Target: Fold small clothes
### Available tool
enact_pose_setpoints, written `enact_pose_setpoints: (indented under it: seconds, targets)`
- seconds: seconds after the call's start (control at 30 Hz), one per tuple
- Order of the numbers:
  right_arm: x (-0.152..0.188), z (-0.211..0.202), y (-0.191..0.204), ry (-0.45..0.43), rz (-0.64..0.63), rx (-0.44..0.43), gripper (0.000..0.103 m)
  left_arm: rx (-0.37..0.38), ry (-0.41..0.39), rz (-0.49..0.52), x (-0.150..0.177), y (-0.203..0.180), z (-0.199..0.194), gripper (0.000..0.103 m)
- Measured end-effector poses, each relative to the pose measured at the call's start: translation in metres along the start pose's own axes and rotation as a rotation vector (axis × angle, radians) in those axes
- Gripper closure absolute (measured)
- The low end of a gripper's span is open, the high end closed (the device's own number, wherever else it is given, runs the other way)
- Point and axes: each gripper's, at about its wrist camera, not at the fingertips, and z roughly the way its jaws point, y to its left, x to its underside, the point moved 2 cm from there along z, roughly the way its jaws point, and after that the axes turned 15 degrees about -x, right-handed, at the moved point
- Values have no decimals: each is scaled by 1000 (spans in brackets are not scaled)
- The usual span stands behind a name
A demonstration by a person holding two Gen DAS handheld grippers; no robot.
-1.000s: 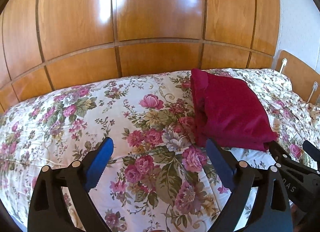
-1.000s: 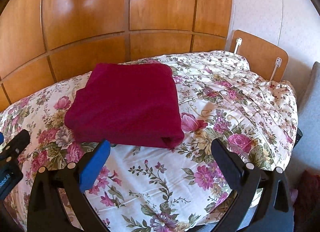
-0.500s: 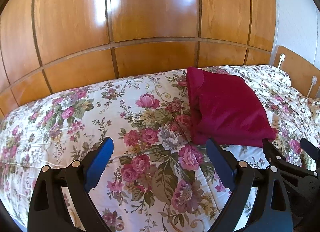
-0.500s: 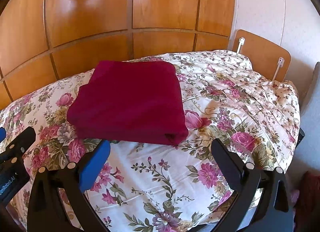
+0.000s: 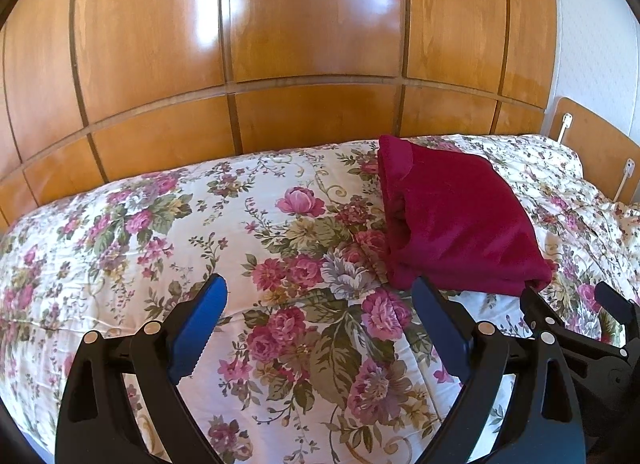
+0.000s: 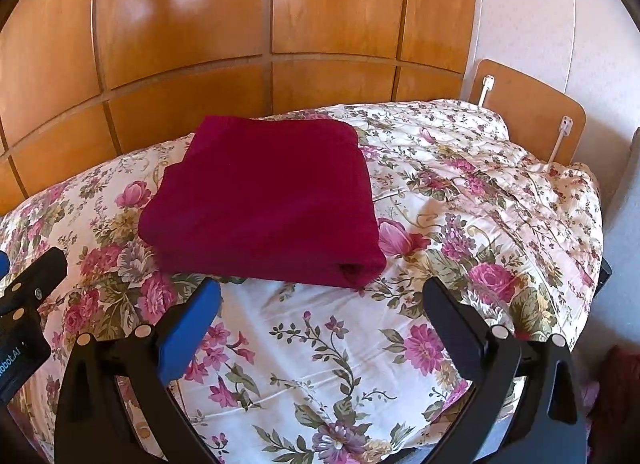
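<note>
A dark red garment [image 6: 264,200] lies folded into a flat rectangle on the flowered bedspread [image 6: 320,344]. In the left wrist view it [image 5: 460,220] sits to the right of centre. My left gripper [image 5: 320,292] is open and empty, held above the bedspread just left of the garment's near edge. My right gripper [image 6: 320,288] is open and empty, held just in front of the garment's near edge. The right gripper also shows at the lower right of the left wrist view [image 5: 576,304].
A wooden panelled wardrobe [image 5: 280,64] stands behind the bed. A wooden headboard [image 6: 532,112] with white cables is at the far right. The bed's right edge [image 6: 592,264] drops off beside a pale wall. A reddish cloth [image 6: 616,396] lies low at the right.
Both grippers have pulled back a little from the folded garment and stayed open. The garment has not moved.
</note>
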Motion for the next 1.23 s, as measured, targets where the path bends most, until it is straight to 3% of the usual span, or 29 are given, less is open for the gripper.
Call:
enact_pose_setpoints:
  seconds: [0.7,0.9,1.23]
  targets:
    - [1,1,0,2,12,-12,2,17,-4,-18,-2,6,-7,10]
    - [3,5,-2,12,20,-12,2,27,-41,-16,-3,5,-10,10]
    - [1,3,-9,-2,37,-4,2,18,33,-34,2,6,2,10]
